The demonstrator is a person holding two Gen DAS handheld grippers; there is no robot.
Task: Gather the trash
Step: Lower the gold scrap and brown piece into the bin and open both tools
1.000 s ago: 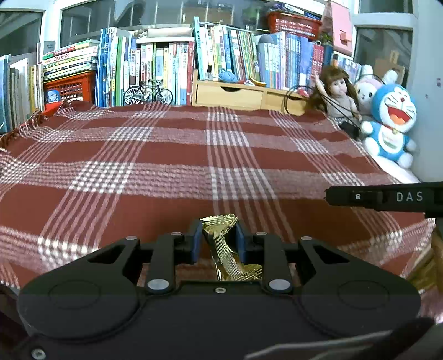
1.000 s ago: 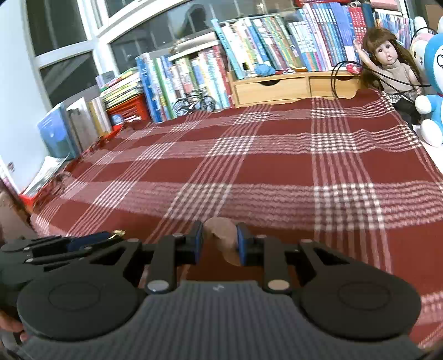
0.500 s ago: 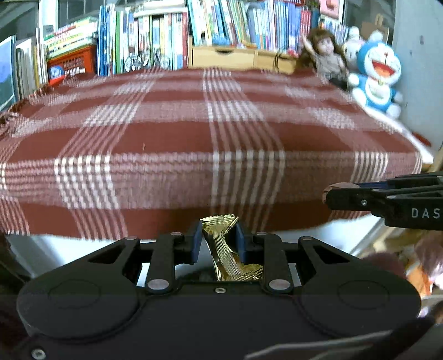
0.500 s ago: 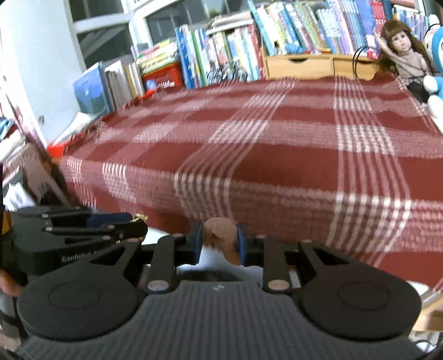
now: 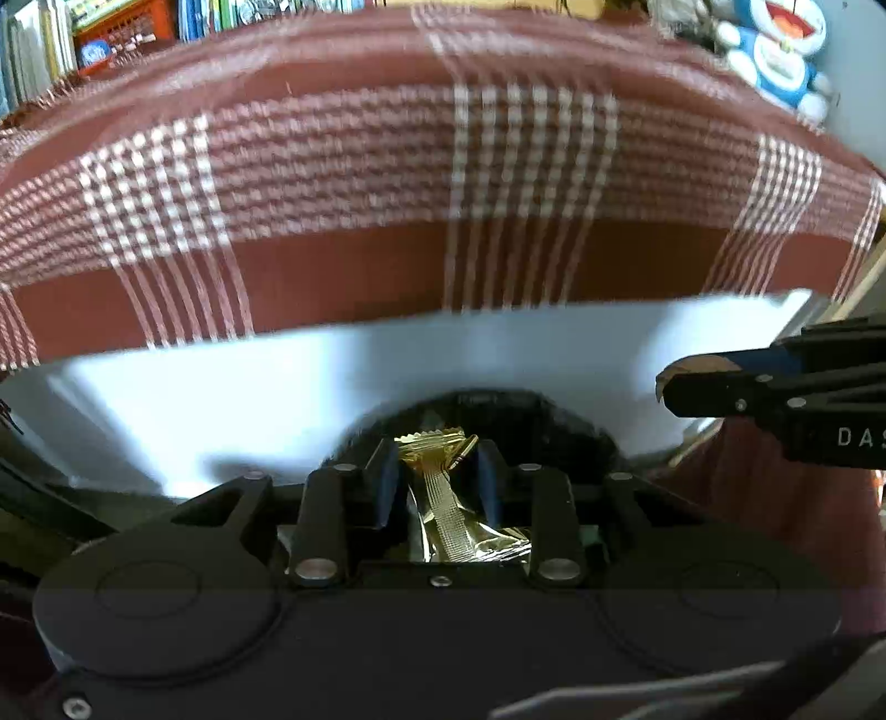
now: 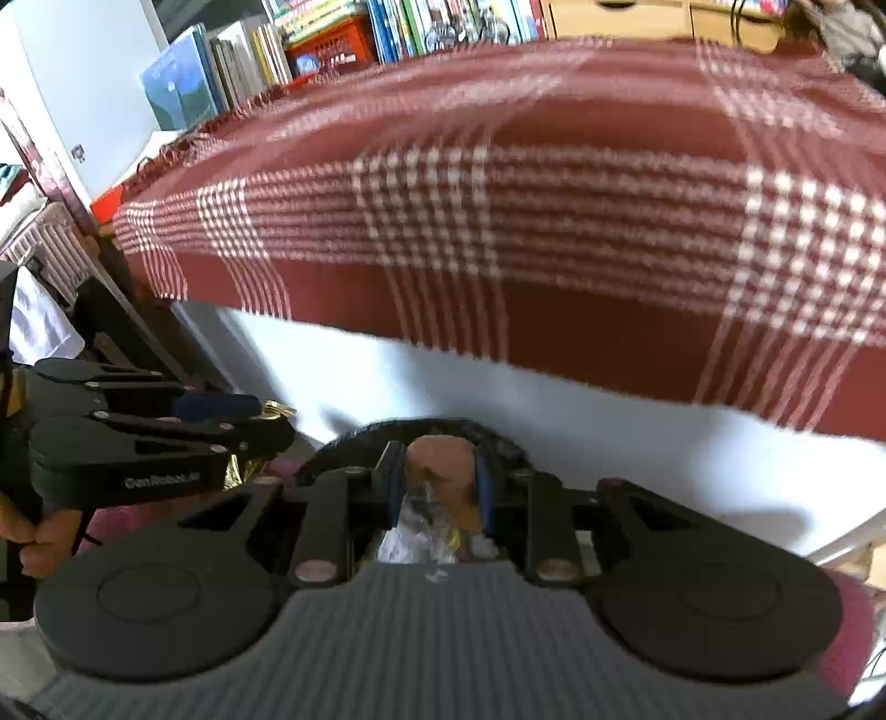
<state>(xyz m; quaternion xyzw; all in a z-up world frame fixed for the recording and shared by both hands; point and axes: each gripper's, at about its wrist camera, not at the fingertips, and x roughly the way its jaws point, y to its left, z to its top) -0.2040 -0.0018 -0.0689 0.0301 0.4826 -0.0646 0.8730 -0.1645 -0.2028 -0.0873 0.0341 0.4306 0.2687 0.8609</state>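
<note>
A crumpled gold foil wrapper (image 5: 443, 498) is pinched in my left gripper (image 5: 437, 465), which is shut on it. My right gripper (image 6: 437, 471) is shut on a brown scrap of trash (image 6: 443, 482), with clear crinkled film below it. Both grippers hang in front of and below the table edge, side by side. The right gripper's tip (image 5: 673, 382) shows at the right of the left wrist view. In the right wrist view the left gripper (image 6: 266, 421) is at the left, gold foil (image 6: 277, 410) poking out. Just beyond both grippers curves a dark round rim (image 5: 498, 397) (image 6: 365, 435); what it belongs to is hidden.
The red plaid tablecloth (image 5: 387, 166) (image 6: 554, 194) hangs over the white table side (image 5: 221, 387) straight ahead. Books (image 6: 249, 61) and a red crate (image 6: 326, 44) line the far edge, and a blue plush toy (image 5: 781, 61) sits far right. A person's hand (image 6: 22, 531) holds the left gripper.
Both grippers have drawn back off the tabletop and dropped below its front edge, each still holding its trash. The dark round rim has come into view.
</note>
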